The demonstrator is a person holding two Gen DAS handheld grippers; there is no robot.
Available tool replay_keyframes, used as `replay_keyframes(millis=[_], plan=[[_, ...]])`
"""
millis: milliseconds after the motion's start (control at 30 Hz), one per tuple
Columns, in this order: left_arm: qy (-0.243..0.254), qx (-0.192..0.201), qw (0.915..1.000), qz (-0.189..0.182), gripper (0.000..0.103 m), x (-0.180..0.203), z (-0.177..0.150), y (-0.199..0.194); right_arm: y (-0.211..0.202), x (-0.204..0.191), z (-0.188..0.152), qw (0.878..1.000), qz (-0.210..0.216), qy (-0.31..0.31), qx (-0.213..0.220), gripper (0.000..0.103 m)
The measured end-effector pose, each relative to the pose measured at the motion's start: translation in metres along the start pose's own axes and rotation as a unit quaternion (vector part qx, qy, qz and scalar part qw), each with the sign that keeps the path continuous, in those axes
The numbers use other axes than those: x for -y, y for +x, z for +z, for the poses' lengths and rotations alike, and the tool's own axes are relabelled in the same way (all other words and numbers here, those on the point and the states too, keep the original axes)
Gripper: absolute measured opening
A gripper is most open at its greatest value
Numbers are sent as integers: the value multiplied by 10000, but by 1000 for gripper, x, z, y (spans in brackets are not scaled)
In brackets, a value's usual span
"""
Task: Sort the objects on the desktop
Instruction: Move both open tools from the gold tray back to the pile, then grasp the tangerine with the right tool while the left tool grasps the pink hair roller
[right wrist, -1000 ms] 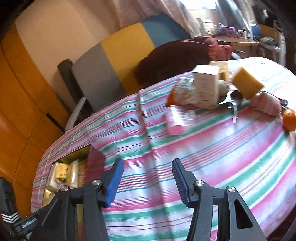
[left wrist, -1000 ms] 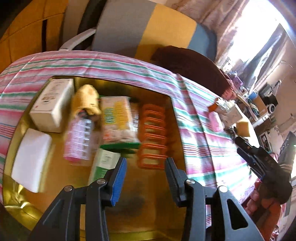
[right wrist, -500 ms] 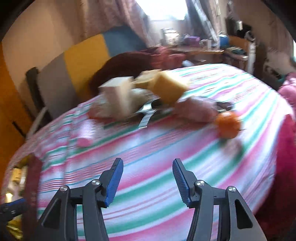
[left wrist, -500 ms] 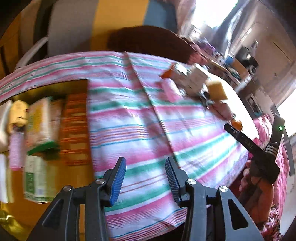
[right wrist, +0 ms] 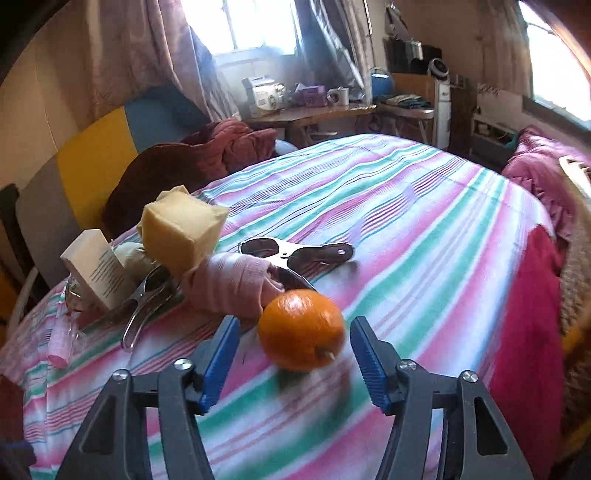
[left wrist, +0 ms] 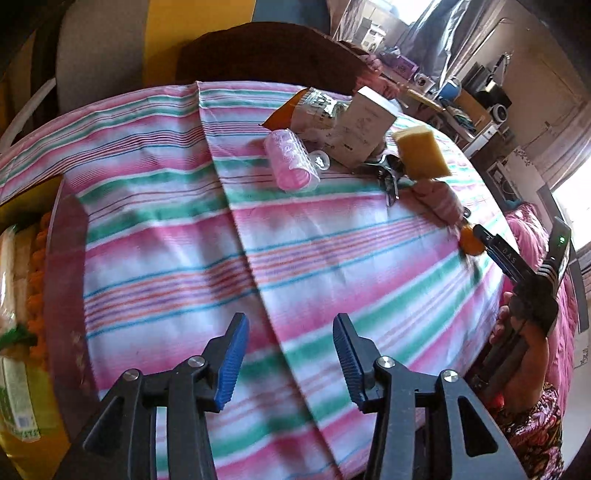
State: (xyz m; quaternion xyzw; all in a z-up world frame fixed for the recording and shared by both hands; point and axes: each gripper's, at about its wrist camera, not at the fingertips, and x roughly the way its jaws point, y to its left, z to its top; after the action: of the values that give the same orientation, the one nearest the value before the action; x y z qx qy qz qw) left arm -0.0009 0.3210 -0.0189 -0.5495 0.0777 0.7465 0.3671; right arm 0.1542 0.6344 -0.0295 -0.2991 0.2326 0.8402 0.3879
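Daylight pours in from windows (right wrist: pixel 251 29) at the back of the room and another at the far right, both blown out to pure white with a hazy glare around them. The striped tablecloth (right wrist: pixel 406 221) is brightly lit, washed pale along its far edge. An orange (right wrist: pixel 301 329) near the table's front edge shows a small highlight on top and throws a soft shadow towards the camera. Both fisheye views bend straight lines and darken to black in the corners. The left wrist view is smeared with blur along the table's left edge (left wrist: pixel 66 258); nearer objects look slightly soft.
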Motion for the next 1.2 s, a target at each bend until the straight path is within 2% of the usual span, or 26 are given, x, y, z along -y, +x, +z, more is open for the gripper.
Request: replay_keyframes(millis=[67,367,467,600,733,967,1100,1200], plan=[[-38,-13,10000,47,48,3,12,9,8,-2,2,9999,-90,-121,-29,56],[-8,218,9988,431,49,19,70,45,16,-13,-8,9985,-121,-482,235,56],[-54,181,9980,603,49,19,92,62,21,-11,-9,9990,-3,-420,147,56],[-149,144,9986,496,50,18,113,79,32,-10,-12,9992,13,-383,-82,54],[-47,194,9986,499,50,24,119,88,31,-10,-15,9992,-24,-403,-65,54],[-175,302,9989,323,49,25,127,93,31,-11,-17,9991,-57,-419,-25,54],[-269,445,9985,181,46,17,123,89,31,-11,-17,9992,-48,-408,-11,53],[-185,502,9983,210,45,14,115,84,31,-12,-17,9990,-84,-441,-9,53]])
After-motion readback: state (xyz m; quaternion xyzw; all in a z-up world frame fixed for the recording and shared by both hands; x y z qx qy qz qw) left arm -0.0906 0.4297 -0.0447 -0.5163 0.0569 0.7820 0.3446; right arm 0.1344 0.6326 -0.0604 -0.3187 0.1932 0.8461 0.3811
